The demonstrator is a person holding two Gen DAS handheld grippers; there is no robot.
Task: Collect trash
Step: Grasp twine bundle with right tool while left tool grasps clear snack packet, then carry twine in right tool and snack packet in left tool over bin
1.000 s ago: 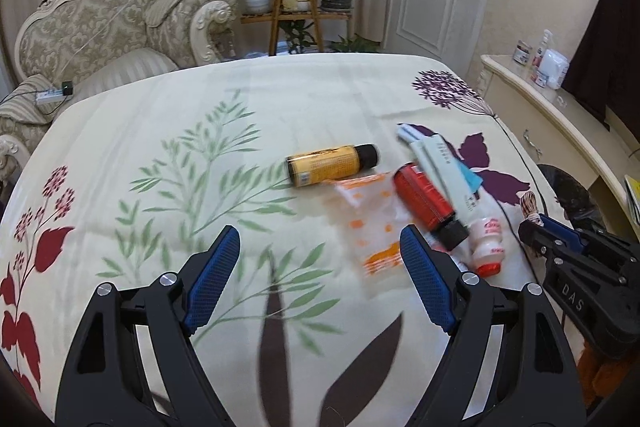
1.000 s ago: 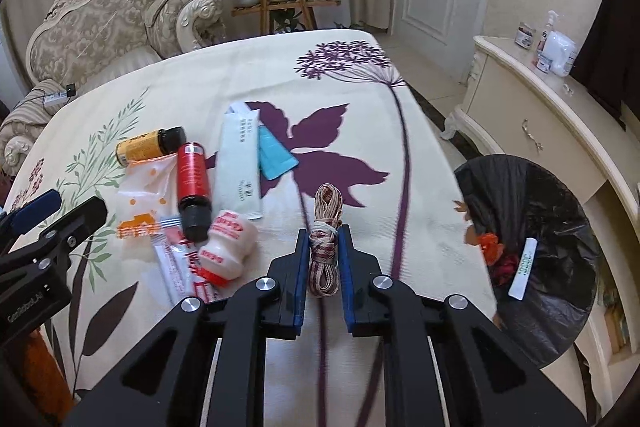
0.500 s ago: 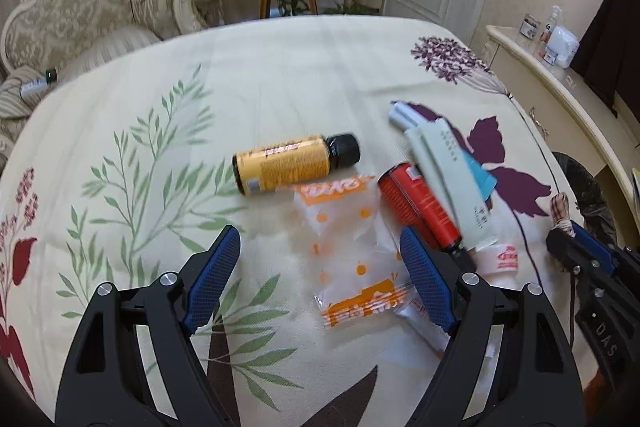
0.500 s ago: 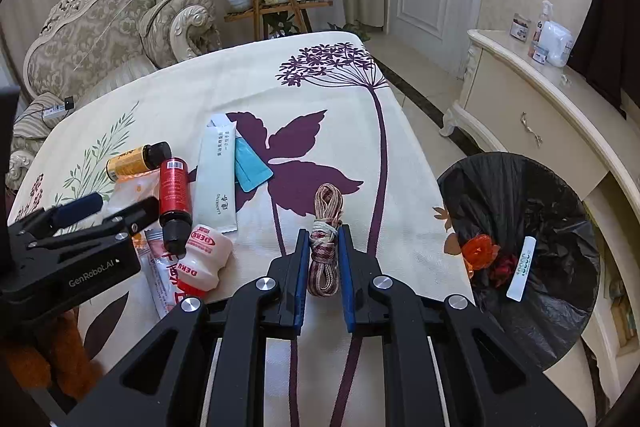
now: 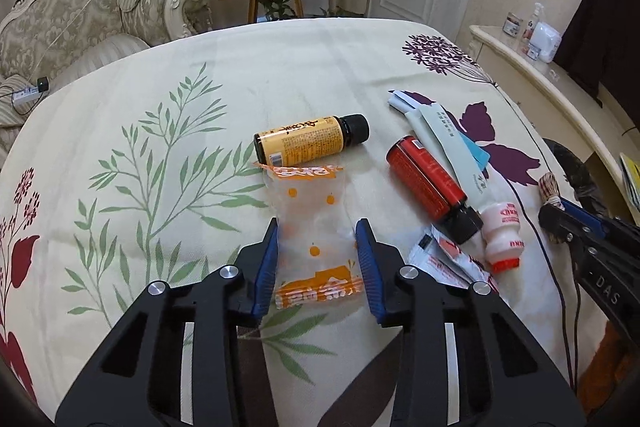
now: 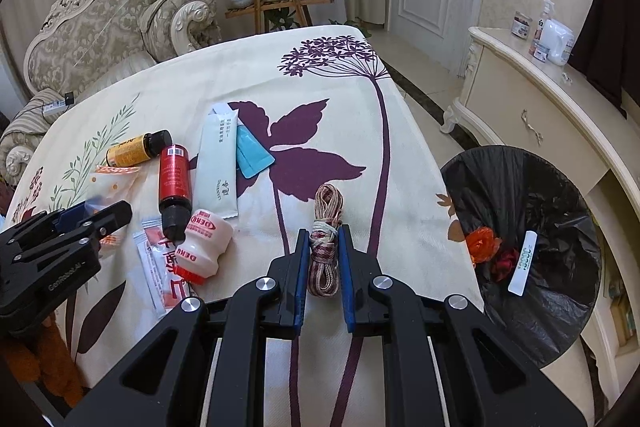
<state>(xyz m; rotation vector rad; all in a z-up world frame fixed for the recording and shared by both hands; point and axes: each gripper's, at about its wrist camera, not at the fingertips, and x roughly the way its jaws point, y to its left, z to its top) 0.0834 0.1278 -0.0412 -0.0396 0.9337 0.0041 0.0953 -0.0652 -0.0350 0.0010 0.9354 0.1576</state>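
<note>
On the floral cloth lies a clear wrapper [image 5: 312,227] printed in orange. My left gripper [image 5: 318,259] straddles it and its jaws are closing, the blue pads just reaching the wrapper's side edges without crumpling it. My right gripper [image 6: 323,255] is shut on a tied bundle of brownish cord [image 6: 326,227] above the cloth's right part. Beside the wrapper lie a yellow bottle [image 5: 304,143], a red bottle [image 5: 428,175] and a small white drink bottle [image 5: 502,231]. A bin lined with a black bag [image 6: 520,187] stands on the floor at the right.
A pale tube [image 6: 218,163], a blue sachet [image 6: 252,155] and red-and-white sachets [image 6: 164,267] also lie on the cloth. A cream sideboard [image 6: 540,99] stands behind the bin, which holds some scraps. Armchairs [image 5: 80,7] and a plant stand are at the far side.
The left gripper came down over the wrapper and its jaws narrowed from wide apart to the wrapper's width. The right gripper kept still, shut on the cord.
</note>
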